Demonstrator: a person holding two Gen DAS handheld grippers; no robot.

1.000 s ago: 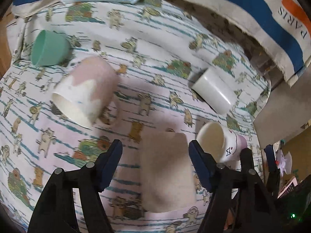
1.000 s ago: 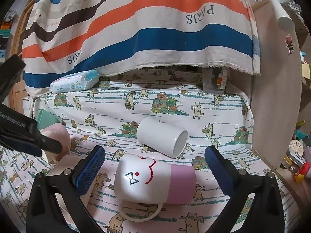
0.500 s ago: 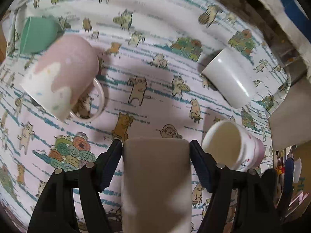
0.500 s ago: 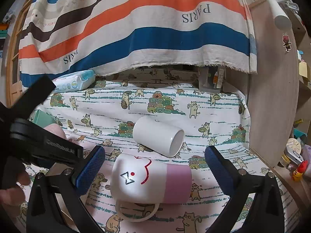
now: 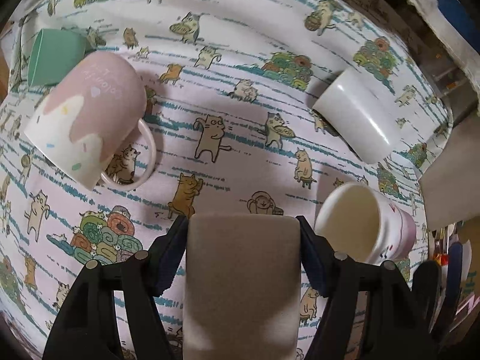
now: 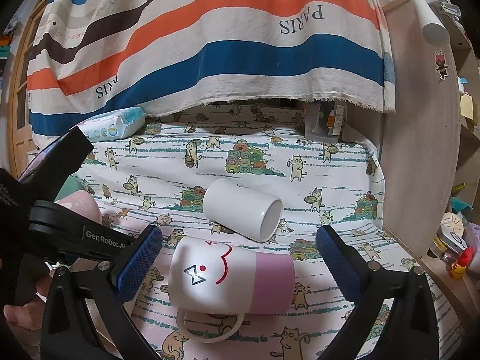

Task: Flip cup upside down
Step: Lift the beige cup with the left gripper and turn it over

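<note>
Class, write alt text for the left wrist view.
The left claw grips a beige cup over a cat-print cloth. Four more cups lie tipped: a pink mug, a green cup, a white cup and a pink-banded mug.

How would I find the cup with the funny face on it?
Look on the cat-print cloth, right between the right hand-held gripper fingers. The face mug lies on its side there, in front of a plain white cup. Only it has a bow tie, red smile and pink band.

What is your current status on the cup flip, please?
Left gripper shut on beige cup, lying on its side. Right gripper open over face mug. Face mug close to the beige cup's right.
</note>
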